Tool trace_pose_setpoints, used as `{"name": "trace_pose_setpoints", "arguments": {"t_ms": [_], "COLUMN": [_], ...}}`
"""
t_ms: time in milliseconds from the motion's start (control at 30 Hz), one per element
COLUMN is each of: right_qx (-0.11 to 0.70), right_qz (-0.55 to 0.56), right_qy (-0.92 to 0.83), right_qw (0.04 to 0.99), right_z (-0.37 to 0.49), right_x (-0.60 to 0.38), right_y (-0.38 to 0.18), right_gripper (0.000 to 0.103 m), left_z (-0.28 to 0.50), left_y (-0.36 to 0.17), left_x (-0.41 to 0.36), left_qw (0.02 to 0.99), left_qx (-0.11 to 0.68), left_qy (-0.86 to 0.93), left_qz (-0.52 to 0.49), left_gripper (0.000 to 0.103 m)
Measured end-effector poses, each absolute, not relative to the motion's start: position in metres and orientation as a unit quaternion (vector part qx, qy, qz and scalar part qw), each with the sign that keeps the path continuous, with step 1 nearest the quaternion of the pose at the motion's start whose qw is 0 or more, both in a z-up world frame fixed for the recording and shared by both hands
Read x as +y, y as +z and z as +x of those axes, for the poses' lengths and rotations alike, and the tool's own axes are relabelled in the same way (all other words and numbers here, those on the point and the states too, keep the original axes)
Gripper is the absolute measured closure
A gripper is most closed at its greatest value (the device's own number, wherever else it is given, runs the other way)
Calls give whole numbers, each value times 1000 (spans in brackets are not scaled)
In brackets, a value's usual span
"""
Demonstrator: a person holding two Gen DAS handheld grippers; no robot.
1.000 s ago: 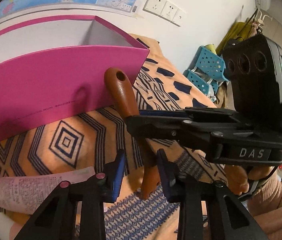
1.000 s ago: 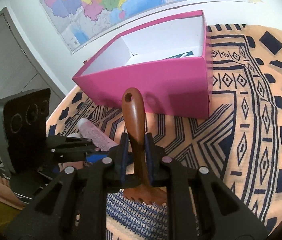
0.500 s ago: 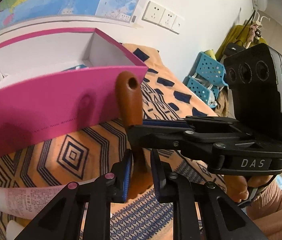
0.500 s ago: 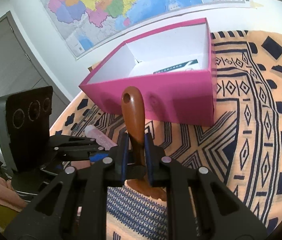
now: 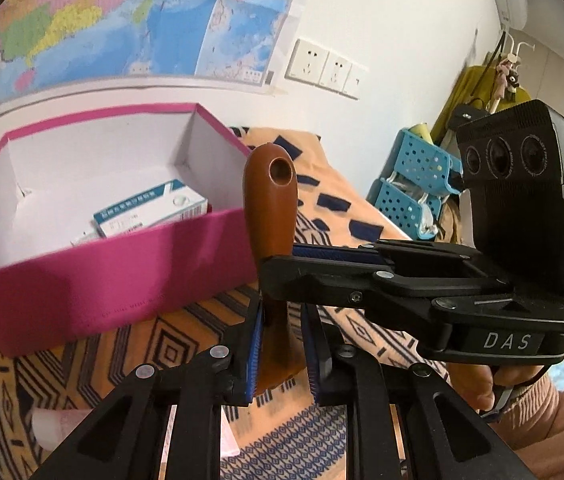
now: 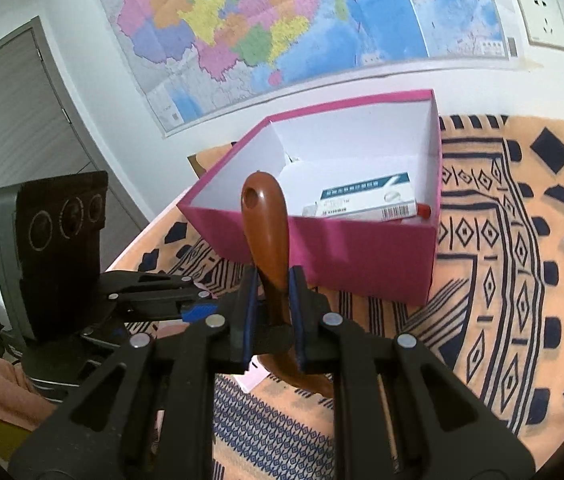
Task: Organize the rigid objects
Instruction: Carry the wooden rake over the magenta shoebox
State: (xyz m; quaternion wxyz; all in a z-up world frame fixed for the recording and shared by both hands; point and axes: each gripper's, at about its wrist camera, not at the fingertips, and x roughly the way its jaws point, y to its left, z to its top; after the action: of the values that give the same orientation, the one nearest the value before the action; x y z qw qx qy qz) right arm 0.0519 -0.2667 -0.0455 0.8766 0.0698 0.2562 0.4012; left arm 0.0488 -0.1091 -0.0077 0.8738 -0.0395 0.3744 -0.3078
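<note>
The left gripper (image 5: 280, 354) has its jaws clamped on the lower part of a brown wooden handle with a hole near its rounded top (image 5: 270, 216), which stands upright between the blue pads. The right gripper (image 6: 272, 316) grips the same handle (image 6: 268, 232) higher up, crossing from the side. Beyond, an open pink cardboard box (image 6: 361, 256) sits on the orange patterned cloth (image 6: 521, 240), holding a white-and-teal carton (image 6: 365, 200).
</note>
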Motion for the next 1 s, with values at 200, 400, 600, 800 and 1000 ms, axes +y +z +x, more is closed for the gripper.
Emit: {"name": "trace_pose_setpoints", "arguments": {"t_ms": [200,400,600,800,1000], "right_qx": [239,227,220,208,200], "right_qz": [58,50,45,36,36], "right_qy": [401,401,401,401,404], "right_qw": [882,886,888,891,892], "right_z": [52,54,56,61,70], "right_x": [-265,-262,-261,-258,-257], "right_y": [-30,-20,-12,1,13], "right_gripper": [85,85,85,85,85], "left_z": [53,58,62,69,80], "left_y": [5,15,23,35,46], "left_x": [-110,-106,-106,-107,-105], "left_qw": [882,887,891,897,903], "left_qx": [359,350,344,333,324], "left_qy": [-303,-298,-294,-288,-282], "left_qz": [-35,-35,-33,-30,-30], "left_gripper": [85,85,85,85,85]}}
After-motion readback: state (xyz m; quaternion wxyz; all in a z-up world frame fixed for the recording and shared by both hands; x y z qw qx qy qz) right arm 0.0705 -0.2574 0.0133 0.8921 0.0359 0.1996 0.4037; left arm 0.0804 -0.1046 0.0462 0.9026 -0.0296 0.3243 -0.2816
